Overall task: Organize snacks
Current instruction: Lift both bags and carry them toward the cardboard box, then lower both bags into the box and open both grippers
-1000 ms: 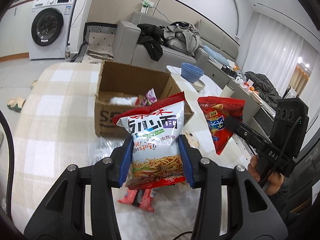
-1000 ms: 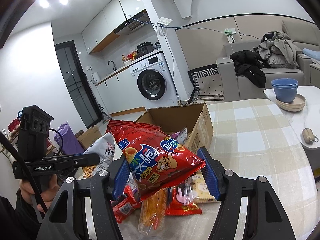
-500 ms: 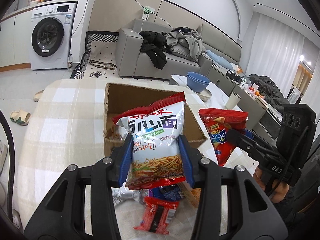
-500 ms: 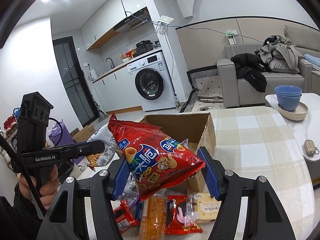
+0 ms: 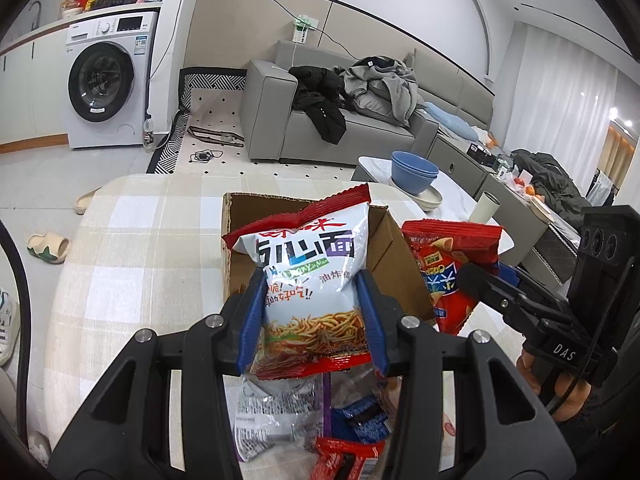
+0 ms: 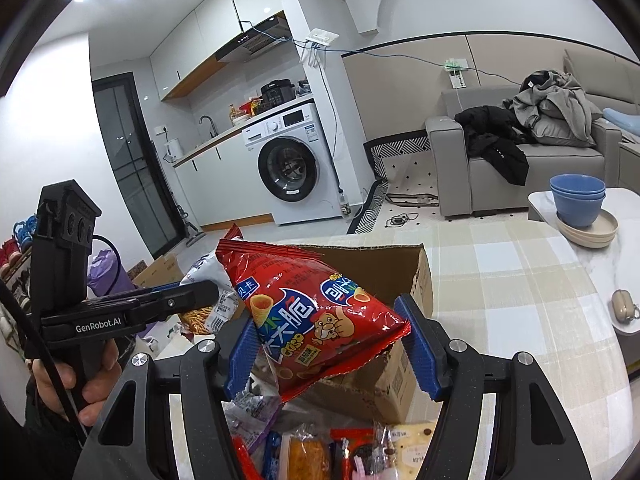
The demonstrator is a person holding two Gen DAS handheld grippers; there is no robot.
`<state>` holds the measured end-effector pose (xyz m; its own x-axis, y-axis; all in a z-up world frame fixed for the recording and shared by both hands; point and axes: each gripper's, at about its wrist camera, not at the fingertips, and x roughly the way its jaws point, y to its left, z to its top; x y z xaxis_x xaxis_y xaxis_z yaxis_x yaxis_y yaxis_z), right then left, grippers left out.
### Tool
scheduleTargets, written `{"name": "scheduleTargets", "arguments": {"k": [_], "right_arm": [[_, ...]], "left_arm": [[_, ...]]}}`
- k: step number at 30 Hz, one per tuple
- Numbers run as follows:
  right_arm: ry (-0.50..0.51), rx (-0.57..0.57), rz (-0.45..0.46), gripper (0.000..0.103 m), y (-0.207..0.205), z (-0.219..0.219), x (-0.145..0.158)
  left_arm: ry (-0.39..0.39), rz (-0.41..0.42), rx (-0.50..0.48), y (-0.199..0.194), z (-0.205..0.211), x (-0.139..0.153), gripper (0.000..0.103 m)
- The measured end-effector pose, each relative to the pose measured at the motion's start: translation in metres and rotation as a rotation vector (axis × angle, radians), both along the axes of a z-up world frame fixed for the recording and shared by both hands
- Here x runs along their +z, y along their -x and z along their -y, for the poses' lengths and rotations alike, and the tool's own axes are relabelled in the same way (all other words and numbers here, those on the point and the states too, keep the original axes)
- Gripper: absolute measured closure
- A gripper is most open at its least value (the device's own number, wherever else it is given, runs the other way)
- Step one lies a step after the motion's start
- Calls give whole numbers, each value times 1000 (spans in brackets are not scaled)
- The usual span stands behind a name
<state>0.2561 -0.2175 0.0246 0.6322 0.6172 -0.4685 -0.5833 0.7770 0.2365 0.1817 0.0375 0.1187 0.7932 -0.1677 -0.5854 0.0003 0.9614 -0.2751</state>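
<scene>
Cardboard box (image 5: 394, 276) x1; left tool (image 5: 312, 320) grips 1 noodle bag (image 5: 308, 280), right tool (image 6: 332, 354) 1 crisp bag (image 6: 316, 312).

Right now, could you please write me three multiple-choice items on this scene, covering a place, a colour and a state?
1. Where is the cardboard box?
A. on the checked tablecloth
B. on the sofa
C. on the floor

2. What colour are the stacked bowls?
A. green
B. blue
C. red

3. What is the left gripper doing?
A. hanging open
B. gripping a bowl
C. gripping the white noodle bag

Answers: 1 A, the box stands on the tablecloth. 2 B, both bowls are blue. 3 C, the blue pads press the bag's sides.
</scene>
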Motion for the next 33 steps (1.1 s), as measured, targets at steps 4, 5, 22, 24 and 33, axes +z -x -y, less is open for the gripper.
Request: {"name": "scheduleTargets", "arguments": {"k": [4,5,22,24,33], "right_arm": [[16,-2,-7,37,-9,-8,-2],[21,0,-8,37,-10,-10,-3],[104,-7,5,37,-27,-30,-22],[113,-7,9,37,-29,-32,-23],[142,1,-2,38,-39,-36,-33]], "left_arm": [[-19,-3,-4,-15,4,-4,62],[-20,-5,-4,-17,6,-4,62],[-123,-31,-23,-54,21,-30,62],[-123,-36,-24,-56,23,-33,62],[-115,-51,-27,-67,25,-42,62]]}}
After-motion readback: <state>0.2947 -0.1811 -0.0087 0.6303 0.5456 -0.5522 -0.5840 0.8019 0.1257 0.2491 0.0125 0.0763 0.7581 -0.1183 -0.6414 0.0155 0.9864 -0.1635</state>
